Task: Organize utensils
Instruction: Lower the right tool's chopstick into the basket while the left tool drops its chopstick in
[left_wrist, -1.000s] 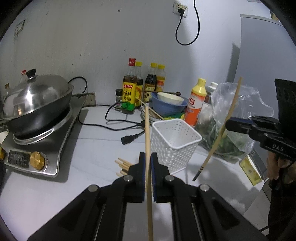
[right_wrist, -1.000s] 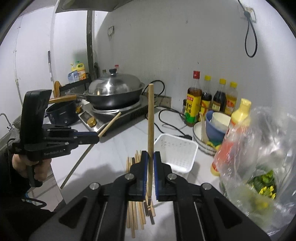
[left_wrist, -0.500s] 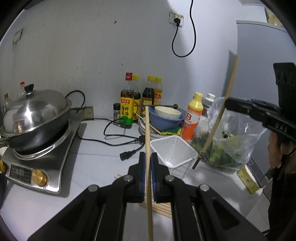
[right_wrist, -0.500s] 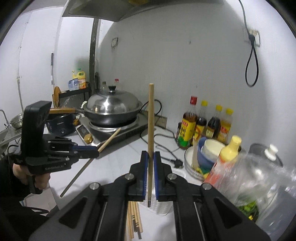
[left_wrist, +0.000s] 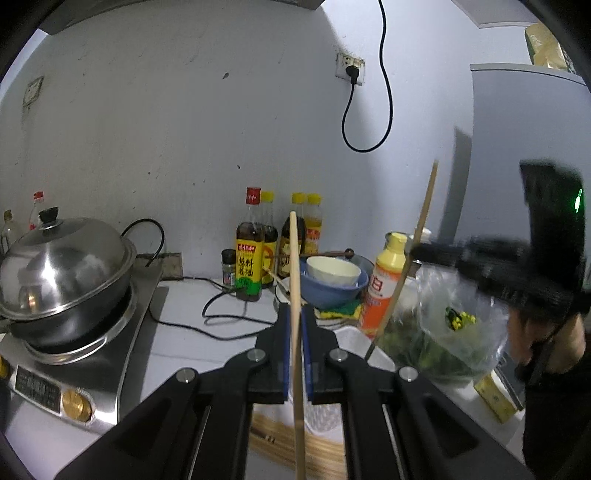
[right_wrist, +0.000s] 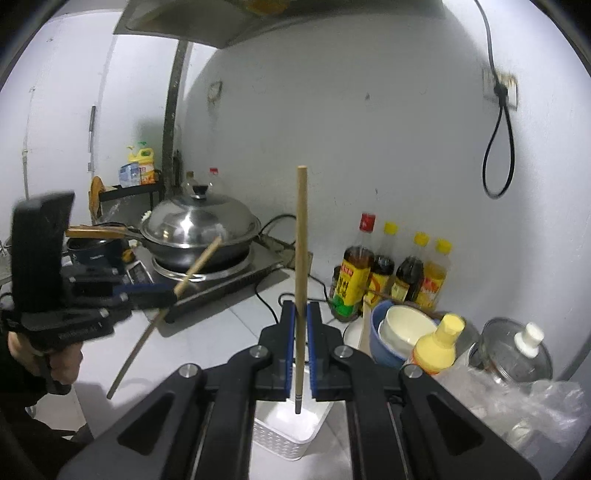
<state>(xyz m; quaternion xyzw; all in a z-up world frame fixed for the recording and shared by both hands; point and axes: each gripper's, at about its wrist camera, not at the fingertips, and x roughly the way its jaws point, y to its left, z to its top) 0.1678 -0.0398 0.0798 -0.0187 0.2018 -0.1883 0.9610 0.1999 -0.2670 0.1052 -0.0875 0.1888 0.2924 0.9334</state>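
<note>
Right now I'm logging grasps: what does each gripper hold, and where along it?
Each holds one chopstick: the left gripper near mid-length, the right gripper near the dark lower tip.

white lattice basket (right_wrist: 284, 439), tan chopstick (right_wrist: 301, 266), blue bowl (left_wrist: 332, 288)

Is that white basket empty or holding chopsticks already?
Empty as far as visible: the white basket shows bare floor; the right gripper's chopstick tip hangs above it.
</note>
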